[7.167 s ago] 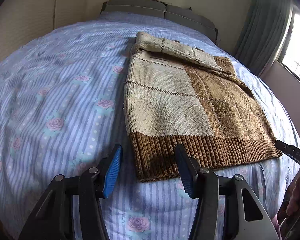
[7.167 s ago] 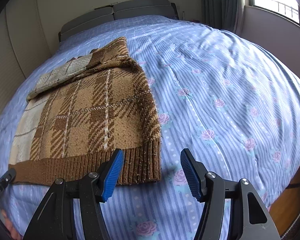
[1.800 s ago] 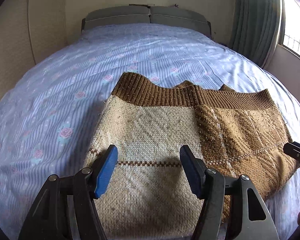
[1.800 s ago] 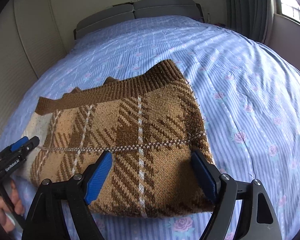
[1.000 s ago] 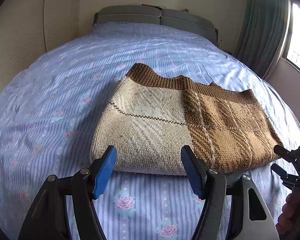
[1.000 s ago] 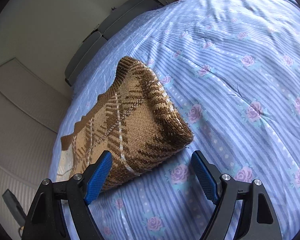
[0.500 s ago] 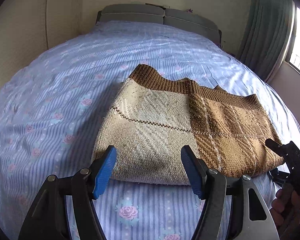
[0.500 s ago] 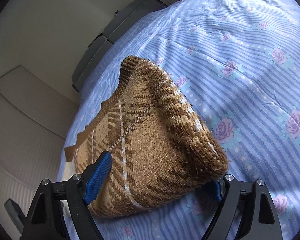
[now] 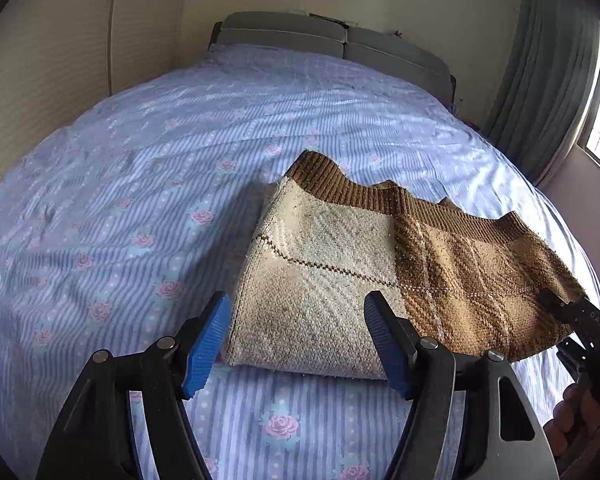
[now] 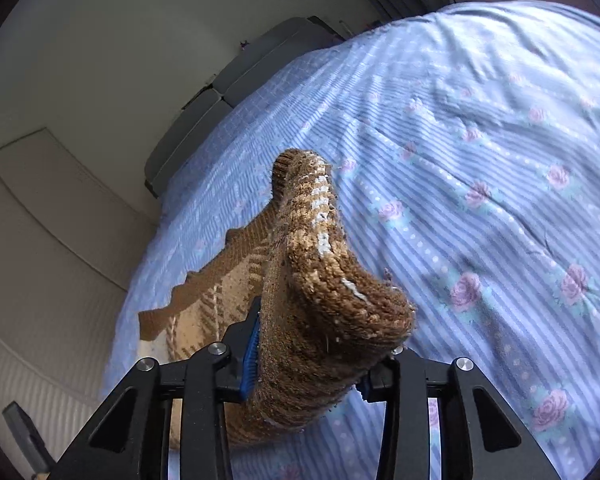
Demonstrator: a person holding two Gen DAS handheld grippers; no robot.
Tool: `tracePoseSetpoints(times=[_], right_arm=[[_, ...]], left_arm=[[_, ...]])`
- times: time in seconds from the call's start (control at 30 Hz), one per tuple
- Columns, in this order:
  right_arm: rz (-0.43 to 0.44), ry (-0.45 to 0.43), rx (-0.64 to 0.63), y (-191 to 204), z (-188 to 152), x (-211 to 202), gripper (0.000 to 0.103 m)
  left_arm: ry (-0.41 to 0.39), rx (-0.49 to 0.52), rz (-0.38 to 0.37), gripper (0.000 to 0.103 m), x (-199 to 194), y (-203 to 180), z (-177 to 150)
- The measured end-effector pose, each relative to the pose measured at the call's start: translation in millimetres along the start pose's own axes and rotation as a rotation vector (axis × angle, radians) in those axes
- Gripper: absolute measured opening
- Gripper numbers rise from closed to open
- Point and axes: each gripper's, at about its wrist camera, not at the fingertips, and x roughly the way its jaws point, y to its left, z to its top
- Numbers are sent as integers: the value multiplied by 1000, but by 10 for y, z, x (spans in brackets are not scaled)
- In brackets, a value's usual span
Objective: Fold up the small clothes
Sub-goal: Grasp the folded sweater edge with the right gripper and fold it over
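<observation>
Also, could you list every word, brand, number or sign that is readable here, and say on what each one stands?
"DAS": pale letters on the black body of the right claw, seen in the left wrist view; the print seems cut off, so the rest is unreadable.
No text shows on the sweater, the bedsheet or the left claw.

2 low wrist views, shared sweater (image 9: 380,272)
</observation>
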Motion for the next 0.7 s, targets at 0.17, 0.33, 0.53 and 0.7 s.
tracePoseSetpoints(times=[0.17,0.33,0.53,0.7], right_arm=[[-75,-96,-221,667,15,-157,34],[-143,-176,-499,1509,-182,-139,32],[-168,-176,-789,2390,-700,158,30],[-206,-87,-1109,2809,-1481,566,29]], left_arm=[[-10,-30,30,69,-137,223,67],[-33,-61,70,69,-322,614,121],[-66,-107,137,75,-539,1238,131],[-55,-161,174,75,-601,1729,64]])
